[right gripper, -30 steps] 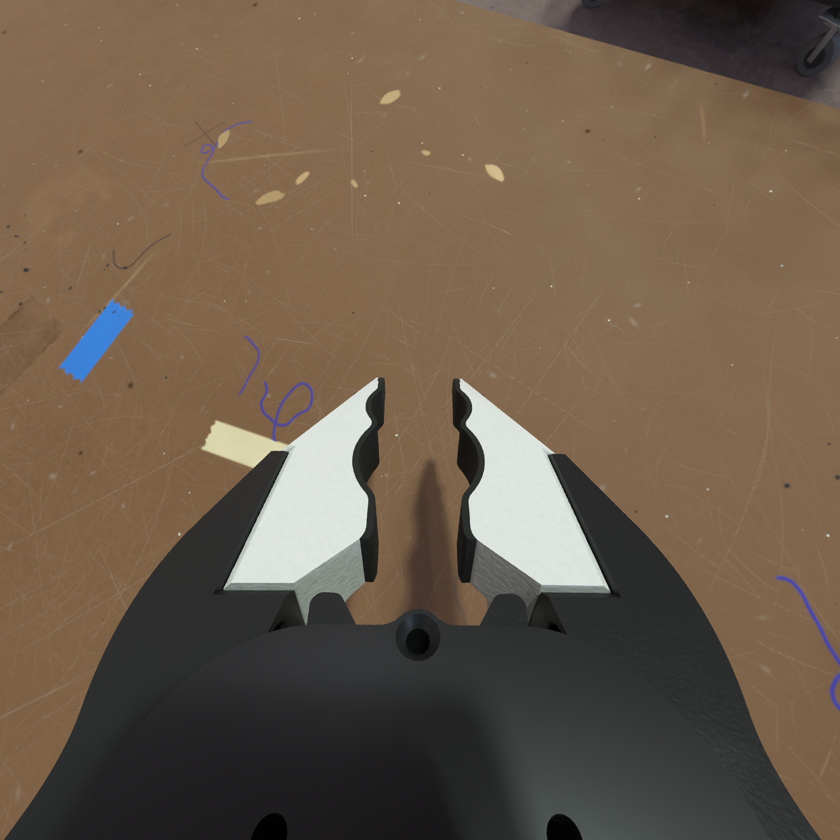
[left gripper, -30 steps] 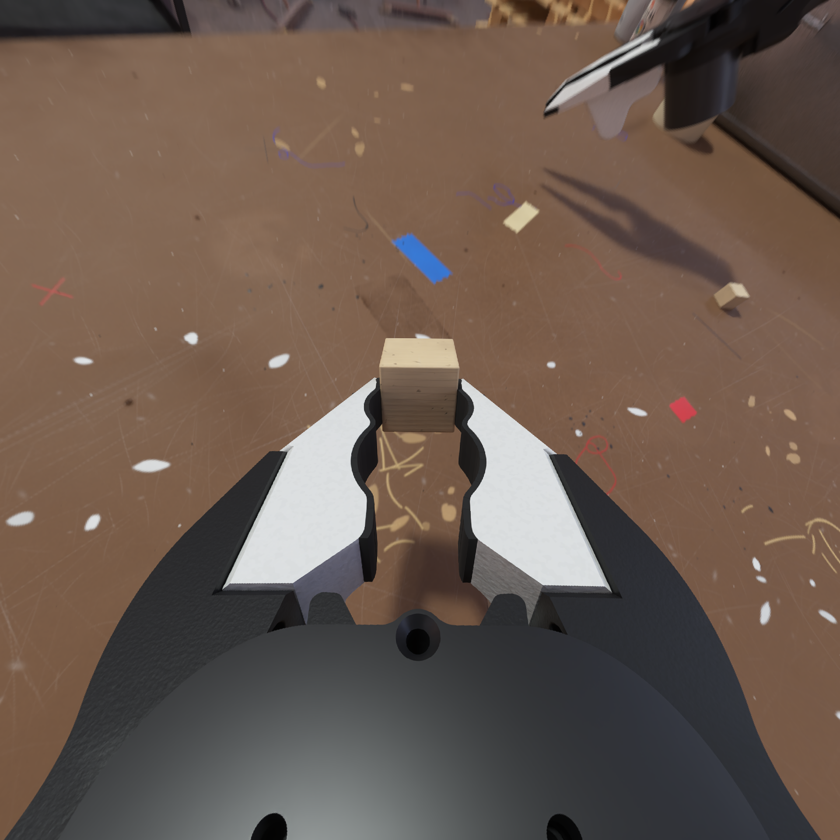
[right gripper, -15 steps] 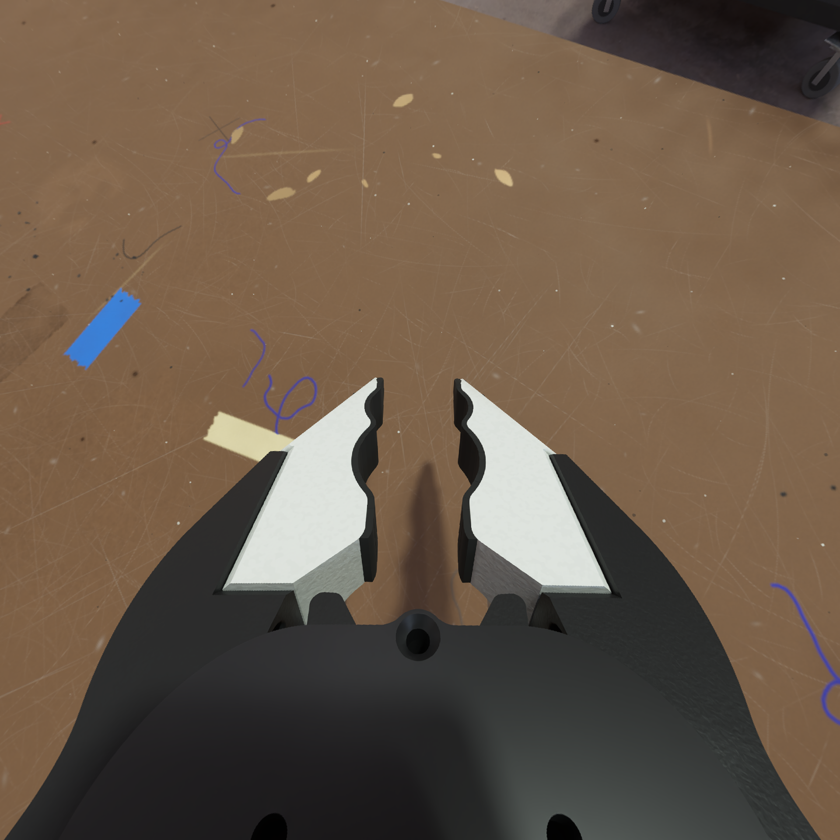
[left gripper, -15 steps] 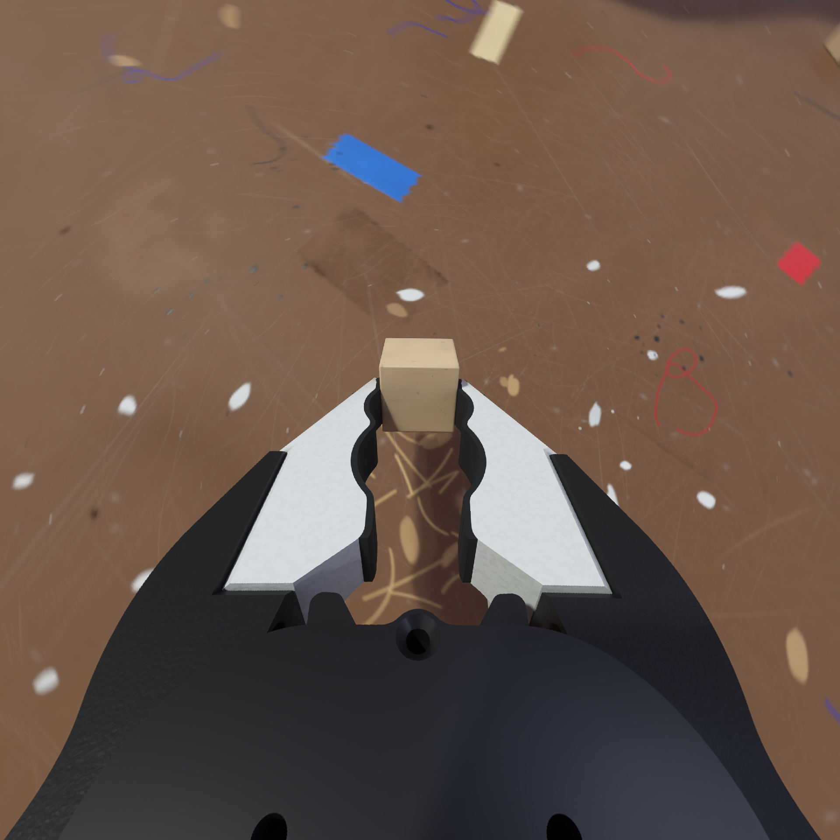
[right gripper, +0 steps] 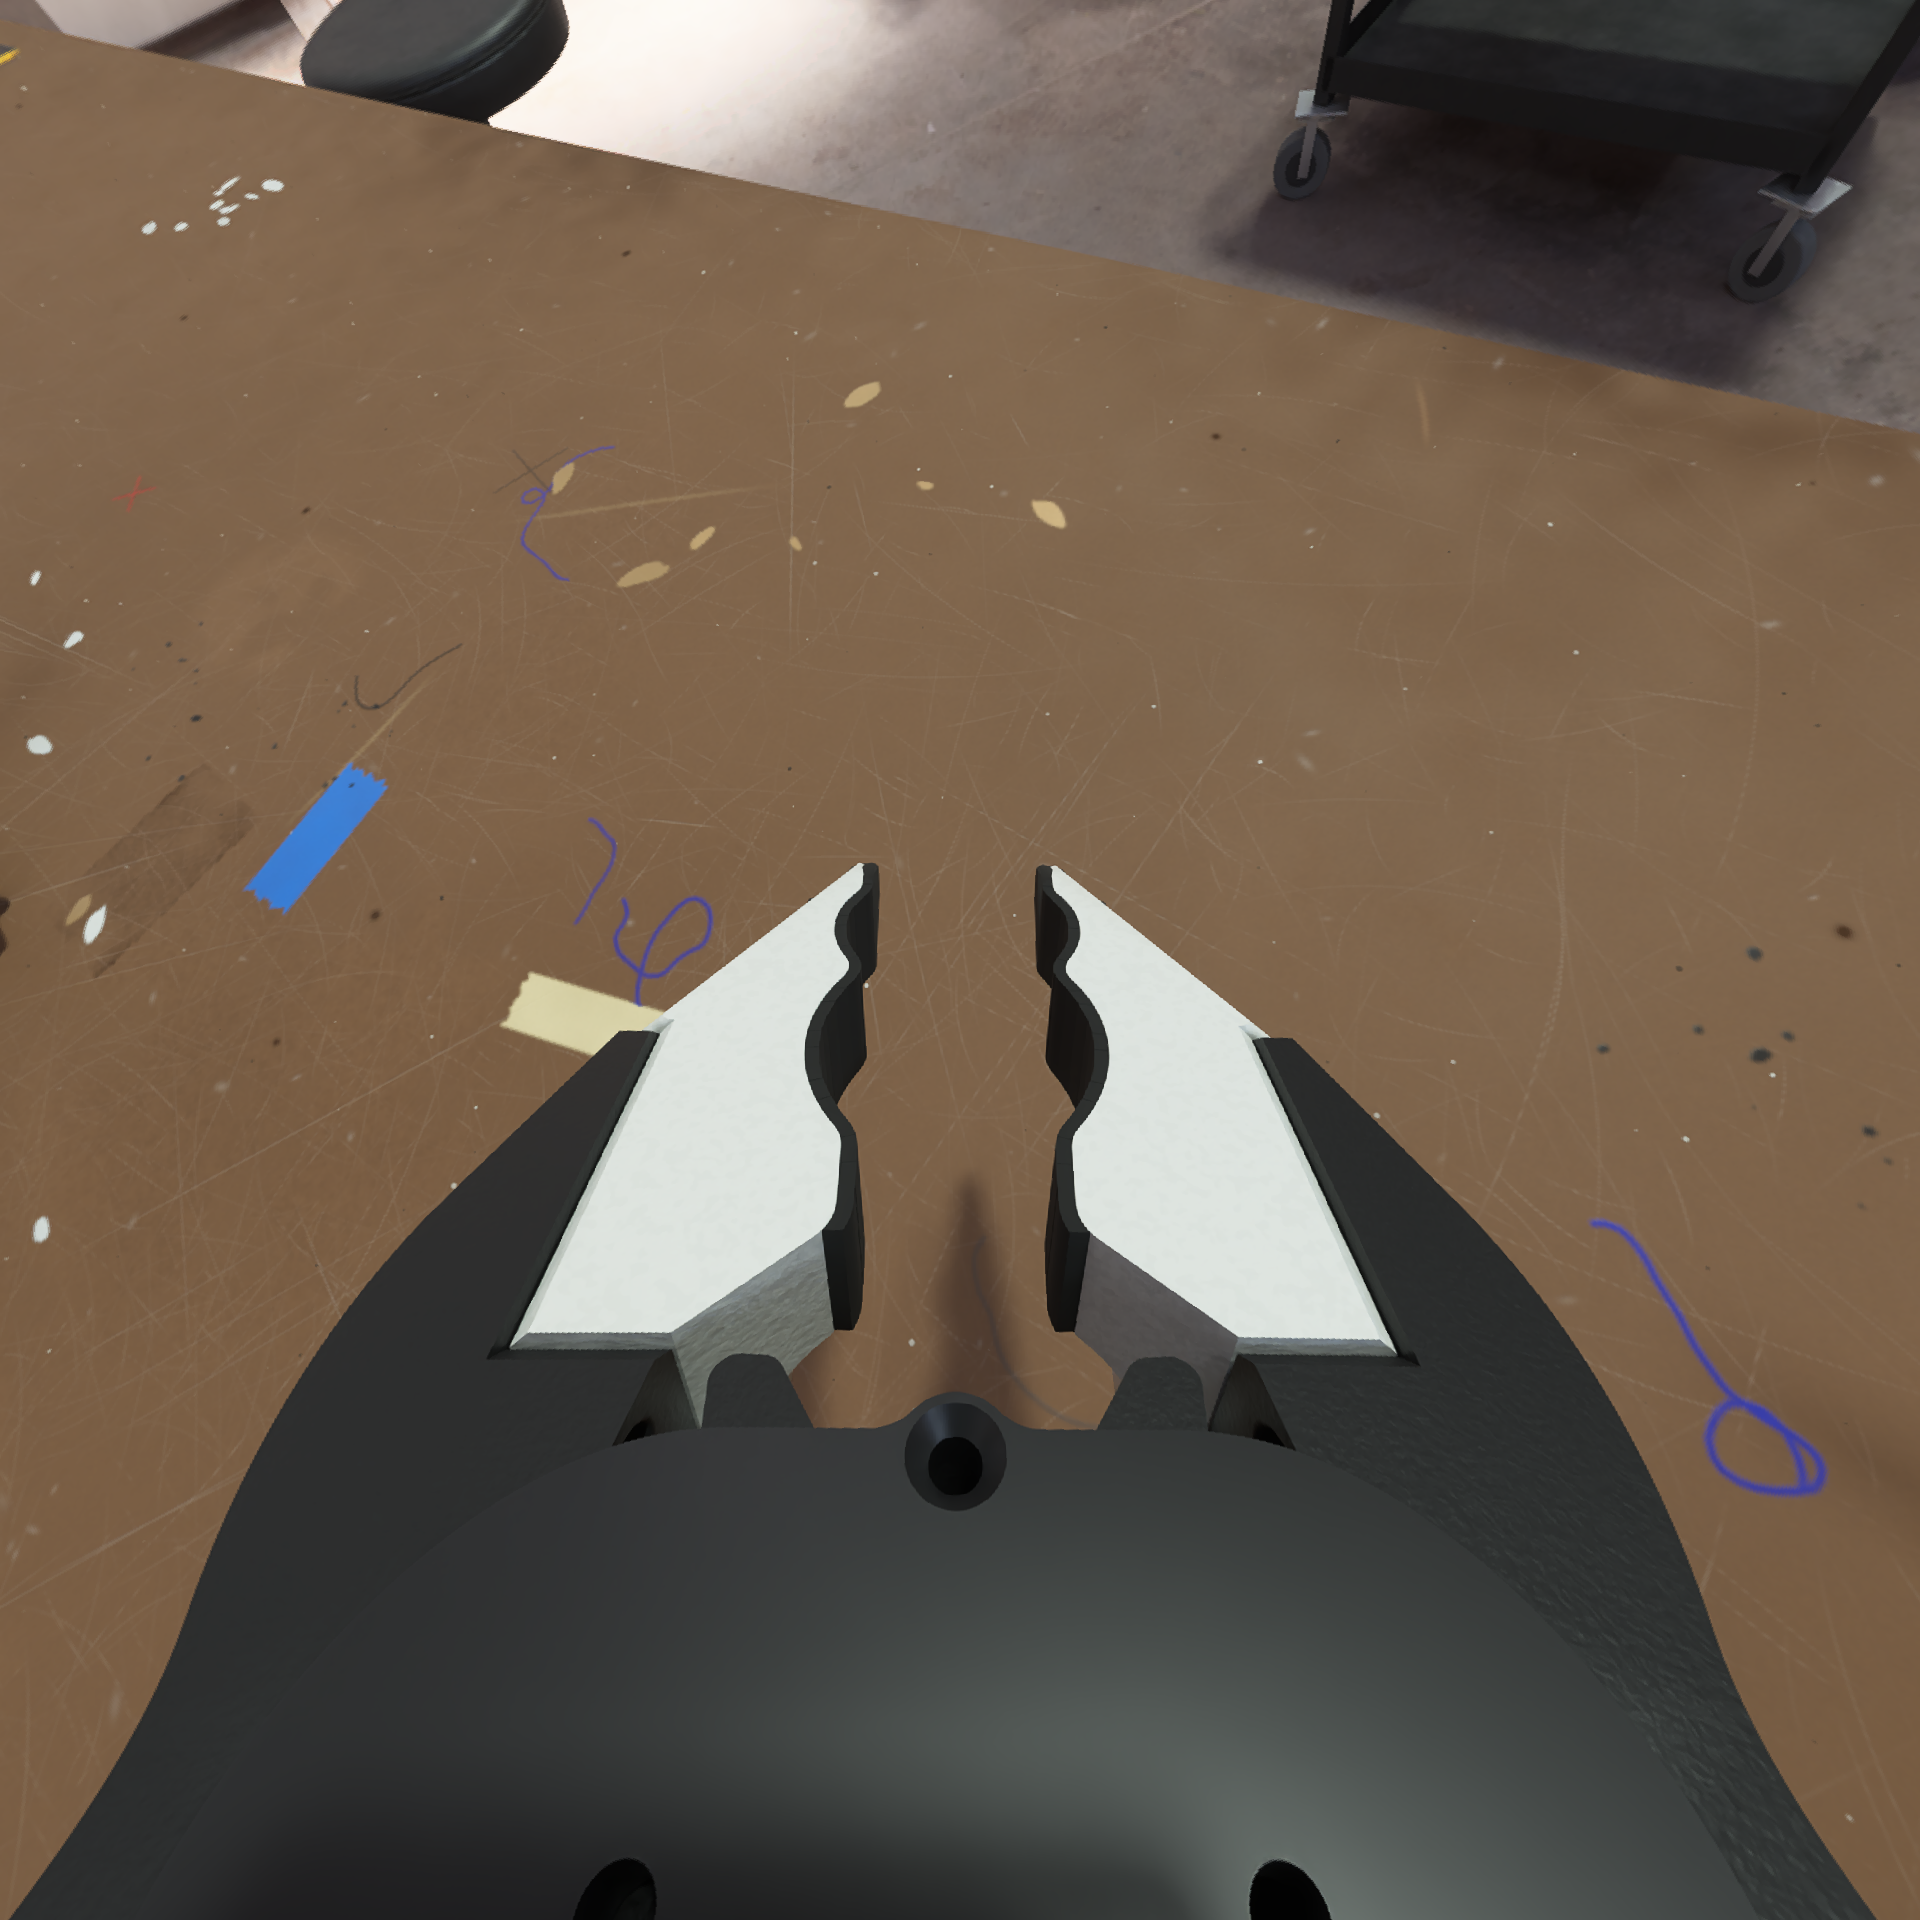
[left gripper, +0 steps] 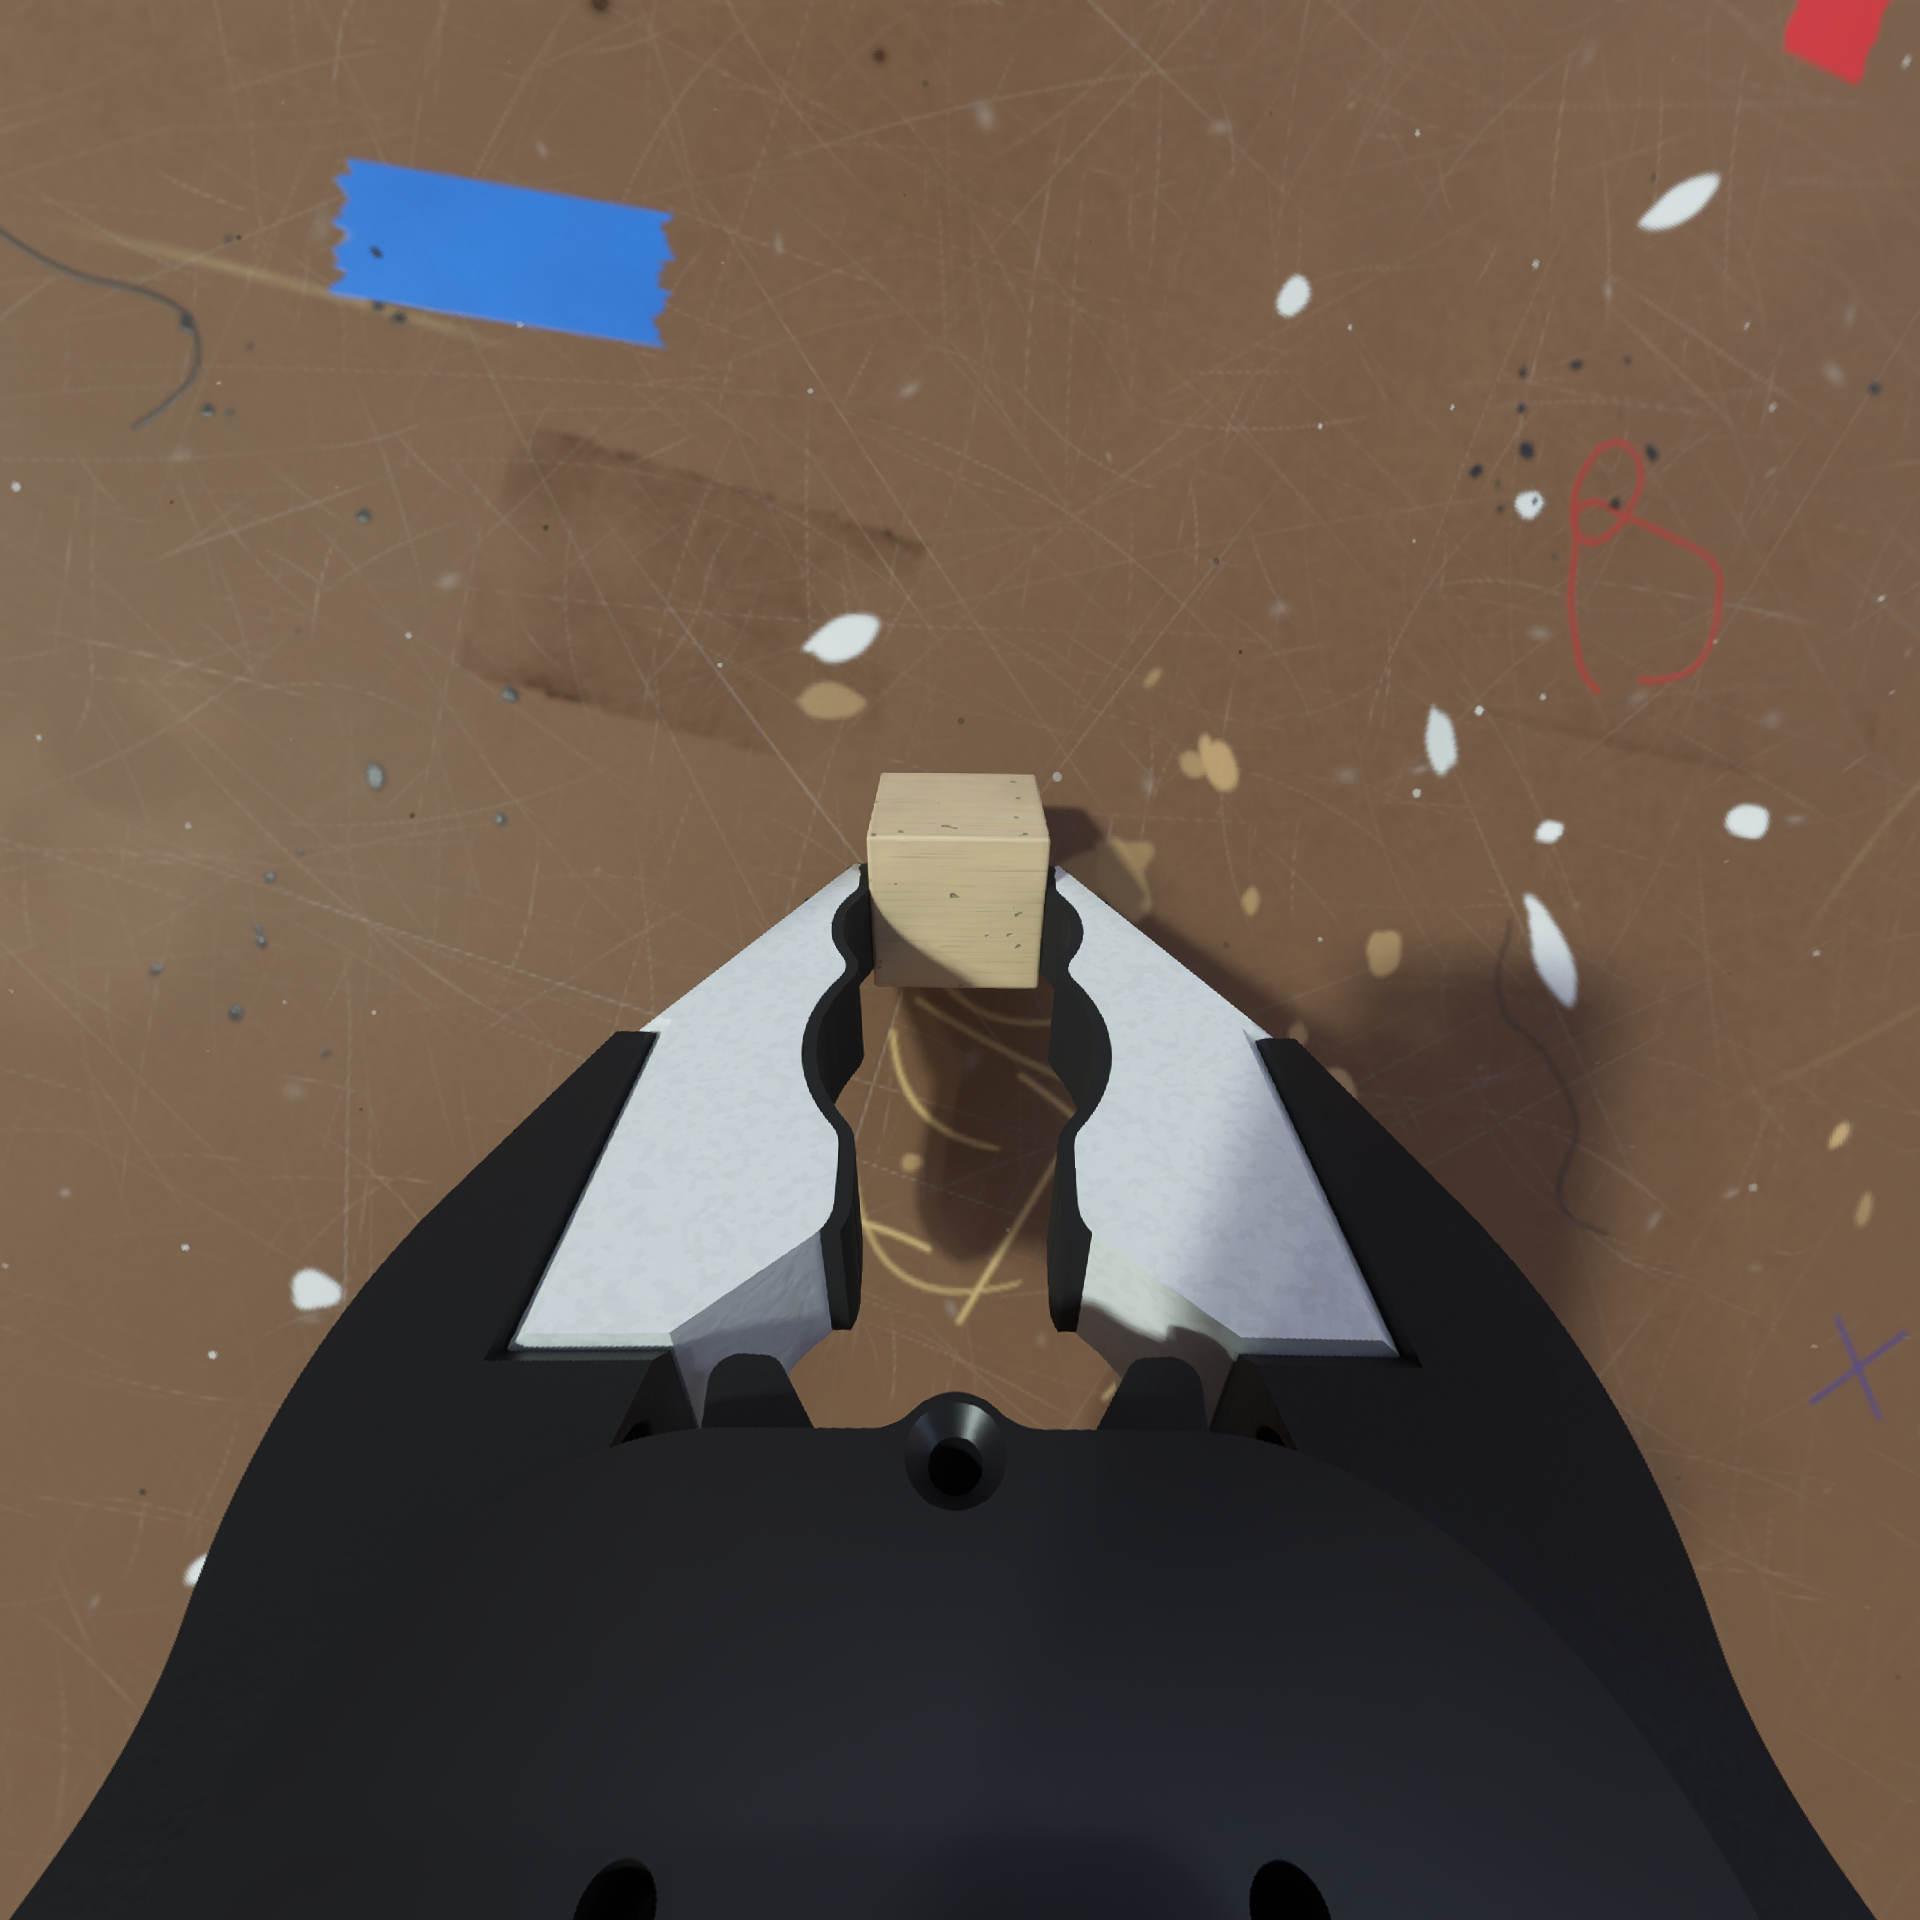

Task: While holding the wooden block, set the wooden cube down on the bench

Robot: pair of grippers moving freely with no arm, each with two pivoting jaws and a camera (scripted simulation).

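Observation:
My left gripper is shut on a pale wooden cube, gripped at the fingertips by its two sides. The cube sits upright, low over the brown bench, and its shadow falls just to its right. I cannot tell whether it touches the bench. In the right wrist view, my right gripper is open with nothing between its fingers, above the bench. No wooden block shows in either view.
A blue tape strip and a red tape piece lie flat on the bench beyond the cube. The right wrist view shows blue tape, beige tape, the bench's far edge, a black stool and a wheeled cart.
My left gripper has dropped close to the bench with the cube still in it. My right gripper has pulled back, so the bench's far edge and the floor show now.

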